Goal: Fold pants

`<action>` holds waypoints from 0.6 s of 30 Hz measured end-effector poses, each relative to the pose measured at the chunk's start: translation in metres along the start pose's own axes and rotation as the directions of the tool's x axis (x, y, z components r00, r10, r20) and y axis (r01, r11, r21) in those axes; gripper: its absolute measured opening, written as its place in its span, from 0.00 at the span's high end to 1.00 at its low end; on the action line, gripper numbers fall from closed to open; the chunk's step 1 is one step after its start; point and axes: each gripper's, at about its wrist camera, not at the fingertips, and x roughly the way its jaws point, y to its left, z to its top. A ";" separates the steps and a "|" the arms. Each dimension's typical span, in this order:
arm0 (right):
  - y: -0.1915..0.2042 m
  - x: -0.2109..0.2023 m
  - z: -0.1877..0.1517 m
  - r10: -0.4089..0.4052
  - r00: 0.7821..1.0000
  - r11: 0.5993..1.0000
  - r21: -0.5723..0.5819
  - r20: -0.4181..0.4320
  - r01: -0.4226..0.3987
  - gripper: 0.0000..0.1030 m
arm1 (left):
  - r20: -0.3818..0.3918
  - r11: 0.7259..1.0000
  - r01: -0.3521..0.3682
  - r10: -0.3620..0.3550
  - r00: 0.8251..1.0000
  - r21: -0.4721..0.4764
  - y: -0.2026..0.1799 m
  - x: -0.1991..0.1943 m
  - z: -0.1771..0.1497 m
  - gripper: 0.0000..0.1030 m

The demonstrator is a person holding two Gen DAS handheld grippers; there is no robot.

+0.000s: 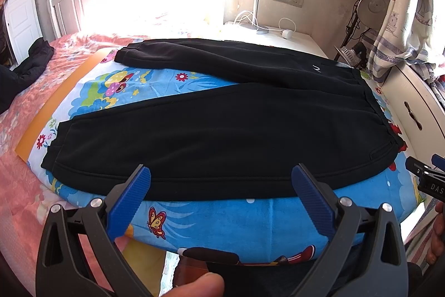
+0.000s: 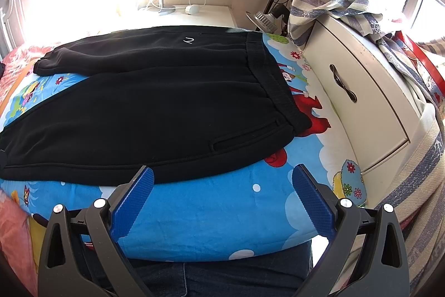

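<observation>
1. Black pants [image 1: 217, 130] are seen spread flat on a cartoon-print blanket [image 1: 236, 221] over the bed [image 1: 16, 157], with no fold yet made, by the look of it.
2. The long axis of the garment is laid from 9 to 3 o'clock across both views: cuffs toward 9, the elastic waistband [image 2: 267, 74] toward 3.
3. The two legs are splayed in a shallow V; the nearer leg is presented edge-on to both tools.
4. The left tool [image 1: 221, 174] is held with its blue pads wide apart, gripping nothing, the near leg's hem edge lying just beyond at 12 o'clock.
5. The right tool [image 2: 222, 174] is likewise held apart and unloaded, near the waistband corner and hip pocket [image 2: 244, 138] at 12 to 1 o'clock.
6. The cuff end is judged nearer the left tool, the waist end nearer the right.
7. The fabric appears thick, soft and fleecy, with a small white logo [image 2: 189, 40] on the far leg.
</observation>
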 end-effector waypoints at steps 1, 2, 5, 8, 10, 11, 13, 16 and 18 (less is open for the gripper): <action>0.000 0.000 0.000 0.000 1.000 1.000 0.000 0.000 0.000 0.06 | 0.000 1.000 0.001 -0.001 1.000 0.000 0.000 0.000 0.000 0.02; 0.000 0.000 0.000 0.000 1.000 1.000 0.000 0.000 0.000 0.06 | 0.000 1.000 0.001 -0.001 1.000 0.000 0.000 0.000 0.000 0.02; 0.000 0.000 0.000 0.001 1.000 1.000 -0.001 0.000 -0.001 0.06 | 0.002 1.000 0.001 -0.001 1.000 0.001 -0.001 0.000 0.000 0.02; 0.000 0.000 0.000 0.000 1.000 1.000 -0.001 0.000 0.000 0.06 | 0.002 1.000 0.002 -0.002 1.000 0.001 -0.001 0.000 0.001 0.02; -0.002 0.000 0.001 0.001 1.000 1.000 0.000 0.000 -0.001 0.06 | 0.002 1.000 0.002 -0.002 1.000 0.001 -0.001 0.000 0.001 0.02; -0.003 0.000 0.002 0.001 1.000 1.000 0.001 -0.001 -0.001 0.06 | 0.001 1.000 0.001 -0.001 1.000 0.002 -0.001 0.000 0.001 0.02; -0.003 0.000 0.003 0.001 1.000 1.000 0.000 -0.001 -0.001 0.06 | 0.003 1.000 0.001 -0.001 1.000 0.002 -0.001 0.000 0.001 0.02; -0.002 0.000 0.002 0.000 1.000 1.000 0.001 -0.001 0.000 0.06 | 0.002 1.000 0.002 -0.002 1.000 0.001 -0.001 0.000 0.001 0.02; -0.002 0.000 0.002 0.000 1.000 1.000 0.001 -0.002 0.000 0.06 | 0.002 1.000 0.001 -0.001 1.000 0.001 -0.001 0.000 0.001 0.02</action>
